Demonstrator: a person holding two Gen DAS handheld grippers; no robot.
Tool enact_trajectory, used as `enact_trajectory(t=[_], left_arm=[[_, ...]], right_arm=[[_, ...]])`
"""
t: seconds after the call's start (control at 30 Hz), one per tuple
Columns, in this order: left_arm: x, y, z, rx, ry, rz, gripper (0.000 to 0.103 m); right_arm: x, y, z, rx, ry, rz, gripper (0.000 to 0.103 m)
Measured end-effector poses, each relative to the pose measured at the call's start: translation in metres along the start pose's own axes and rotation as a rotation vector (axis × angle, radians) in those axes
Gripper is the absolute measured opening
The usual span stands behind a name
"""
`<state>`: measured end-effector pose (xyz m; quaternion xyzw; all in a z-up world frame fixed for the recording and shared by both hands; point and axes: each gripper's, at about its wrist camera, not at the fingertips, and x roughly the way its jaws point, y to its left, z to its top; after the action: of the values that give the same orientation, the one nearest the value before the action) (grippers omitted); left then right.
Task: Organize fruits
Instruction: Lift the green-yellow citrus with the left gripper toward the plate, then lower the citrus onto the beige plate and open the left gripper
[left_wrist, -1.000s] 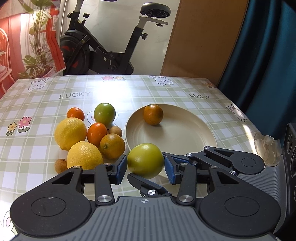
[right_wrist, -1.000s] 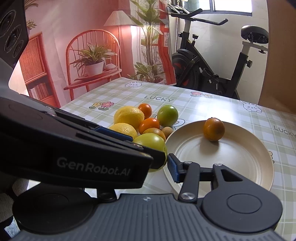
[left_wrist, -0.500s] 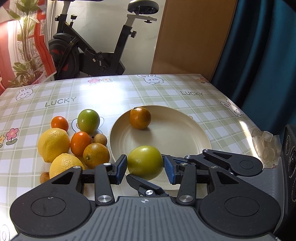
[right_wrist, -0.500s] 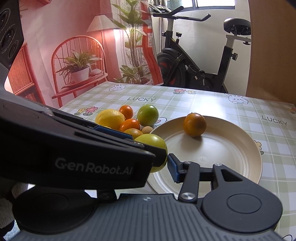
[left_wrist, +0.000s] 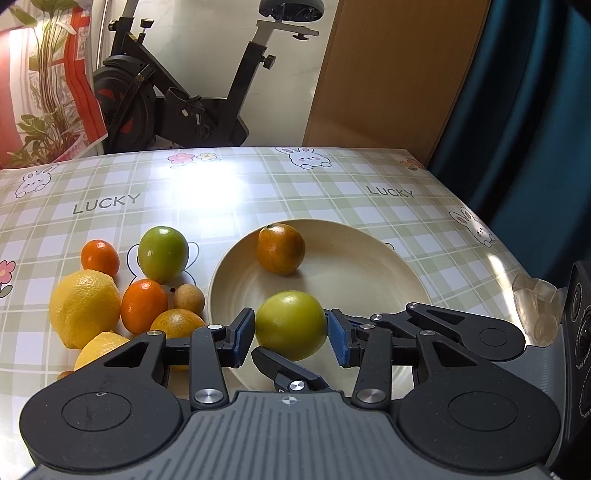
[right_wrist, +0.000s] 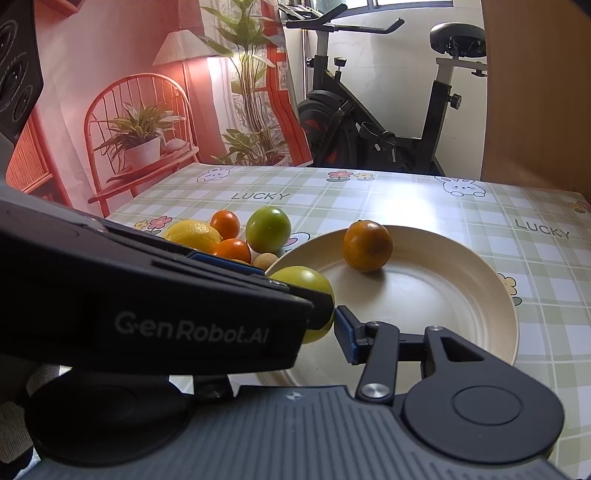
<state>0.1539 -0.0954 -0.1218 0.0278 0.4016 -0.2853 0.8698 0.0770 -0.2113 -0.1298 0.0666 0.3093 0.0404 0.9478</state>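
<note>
A yellow-green fruit (left_wrist: 291, 325) is gripped between the blue pads of the left gripper (left_wrist: 291, 334), whose jaws are partly closed onto its two sides, and it is held over the near edge of the cream plate (left_wrist: 373, 273). In the right wrist view the same fruit (right_wrist: 306, 282) is partly hidden behind the left gripper's black body. The right gripper (right_wrist: 325, 325) is seen beside that fruit; only one of its blue pads is visible, so whether it is open or closed cannot be told. An orange (left_wrist: 280, 248) is resting inside the plate at its far side. Left of the plate, on the checked desk (left_wrist: 258, 192), a green fruit (left_wrist: 163, 253), two lemons (left_wrist: 84, 308), small oranges (left_wrist: 144, 305) and a small brown fruit (left_wrist: 188, 299) are grouped close together.
</note>
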Motion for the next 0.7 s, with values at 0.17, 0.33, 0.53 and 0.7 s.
enact_trajectory(t=[0.17, 0.33, 0.53, 0.7], left_arm=[[0.018, 0.013, 0.010, -0.049, 0.009, -0.004, 0.046], [0.030, 0.022, 0.017, -0.085, 0.011, 0.008, 0.046], [0.036, 0.029, 0.022, -0.108, -0.010, 0.006, 0.046], [0.036, 0.032, 0.025, -0.125, -0.016, 0.018, 0.046]], right_arm=[[0.019, -0.007, 0.007, -0.046, 0.013, -0.012, 0.049], [0.038, -0.007, 0.011, -0.078, 0.037, -0.018, 0.049], [0.047, -0.007, 0.012, -0.112, 0.029, -0.032, 0.049], [0.051, -0.003, 0.011, -0.126, 0.023, -0.046, 0.049]])
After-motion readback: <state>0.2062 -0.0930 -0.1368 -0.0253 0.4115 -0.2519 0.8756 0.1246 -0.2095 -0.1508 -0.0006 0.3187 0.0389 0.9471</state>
